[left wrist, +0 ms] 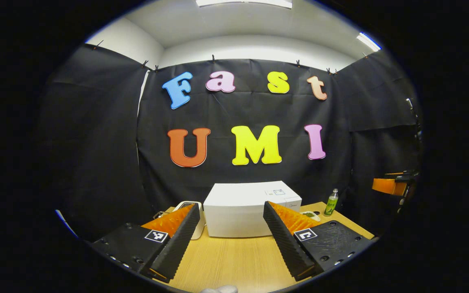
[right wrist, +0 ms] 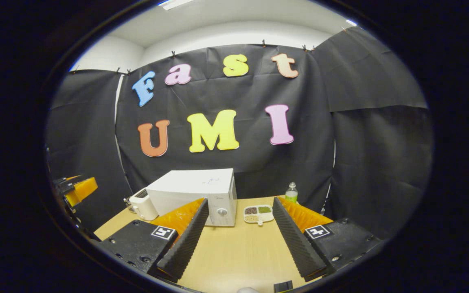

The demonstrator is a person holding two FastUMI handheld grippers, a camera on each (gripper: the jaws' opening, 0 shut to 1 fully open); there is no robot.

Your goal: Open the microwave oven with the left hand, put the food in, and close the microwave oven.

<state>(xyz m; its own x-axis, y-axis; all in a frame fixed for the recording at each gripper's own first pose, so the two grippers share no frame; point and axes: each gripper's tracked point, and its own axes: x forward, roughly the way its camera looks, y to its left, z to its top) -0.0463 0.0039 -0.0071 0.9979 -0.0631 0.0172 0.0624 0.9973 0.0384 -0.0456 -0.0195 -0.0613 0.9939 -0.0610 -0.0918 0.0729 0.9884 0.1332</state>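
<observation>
White microwave [left wrist: 238, 209] straight ahead of left gripper [left wrist: 231, 240], door shut, long side crosswise. Food tray [right wrist: 258, 213] ahead between right gripper [right wrist: 238, 240] fingers. Both grippers spread apart, holding nothing.

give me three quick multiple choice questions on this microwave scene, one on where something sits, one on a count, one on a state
1. Where does the food tray sit relative to the microwave, as seen in the right gripper view?
A. On top of it
B. On the table to its right
C. Inside it

2. How many food compartments does the tray show?
A. Three
B. One
C. Six

3. What state is the microwave door in?
A. Wide open
B. Removed
C. Closed

Answers: 1 B, the tray rests on the wooden table just right of the microwave, with the green-labelled bottle behind it. 2 A, three sections with different fillings are visible. 3 C, the front panel sits flush, and both the left hand-held gripper and right hand-held gripper are open, well short of it.
</observation>
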